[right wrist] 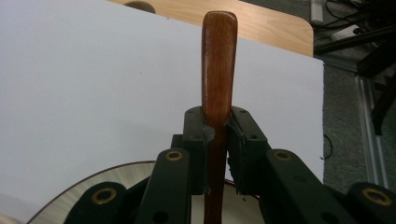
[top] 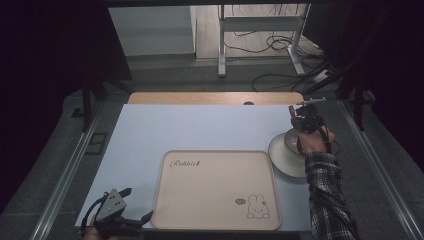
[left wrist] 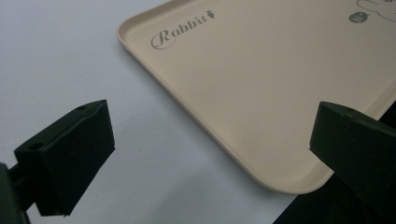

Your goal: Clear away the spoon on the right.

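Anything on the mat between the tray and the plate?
Nothing: the high view shows a thin bare strip of mat between tray and plate.

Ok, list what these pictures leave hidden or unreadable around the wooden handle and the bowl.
- Wooden handle, right gripper view: its lower end is covered by the right gripper, so what tool it is stays unknown.
- Bowl, high view: the hand hides its inside.
- Plate, right gripper view: cut off by the bottom edge and the fingers.
- Tray, high view: the small badge beside the rabbit is too small to read.

Beige Rabbit tray [top: 216,192] on white mat [top: 200,127]; wooden tabletop [top: 215,98] beyond.
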A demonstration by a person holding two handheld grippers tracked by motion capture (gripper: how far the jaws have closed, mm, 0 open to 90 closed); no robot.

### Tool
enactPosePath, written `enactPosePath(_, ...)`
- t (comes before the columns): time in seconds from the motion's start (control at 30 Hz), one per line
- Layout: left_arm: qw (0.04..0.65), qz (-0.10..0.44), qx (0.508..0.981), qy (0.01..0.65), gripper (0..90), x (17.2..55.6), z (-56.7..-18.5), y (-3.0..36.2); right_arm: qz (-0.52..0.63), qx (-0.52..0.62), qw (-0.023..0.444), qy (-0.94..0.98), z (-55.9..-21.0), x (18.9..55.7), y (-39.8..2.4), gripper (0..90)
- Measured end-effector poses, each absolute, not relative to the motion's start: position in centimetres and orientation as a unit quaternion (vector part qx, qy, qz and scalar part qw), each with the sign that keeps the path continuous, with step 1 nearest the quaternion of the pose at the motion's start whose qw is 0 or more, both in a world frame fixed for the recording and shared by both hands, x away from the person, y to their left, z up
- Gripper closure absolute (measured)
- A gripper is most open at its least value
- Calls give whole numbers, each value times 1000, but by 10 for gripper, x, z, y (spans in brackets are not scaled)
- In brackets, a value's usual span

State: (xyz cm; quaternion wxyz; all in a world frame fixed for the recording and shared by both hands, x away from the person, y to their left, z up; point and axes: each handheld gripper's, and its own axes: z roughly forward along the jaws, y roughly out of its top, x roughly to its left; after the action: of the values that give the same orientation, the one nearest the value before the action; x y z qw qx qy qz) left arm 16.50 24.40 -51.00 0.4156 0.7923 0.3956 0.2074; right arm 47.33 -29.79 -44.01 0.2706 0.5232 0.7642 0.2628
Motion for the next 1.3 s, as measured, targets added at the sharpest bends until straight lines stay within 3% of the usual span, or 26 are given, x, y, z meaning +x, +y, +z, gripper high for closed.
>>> enactPosePath(1.3, 409, 209, 798, 391, 0, 165, -510, 242, 309, 478, 236, 788, -360, 441, -304, 787)
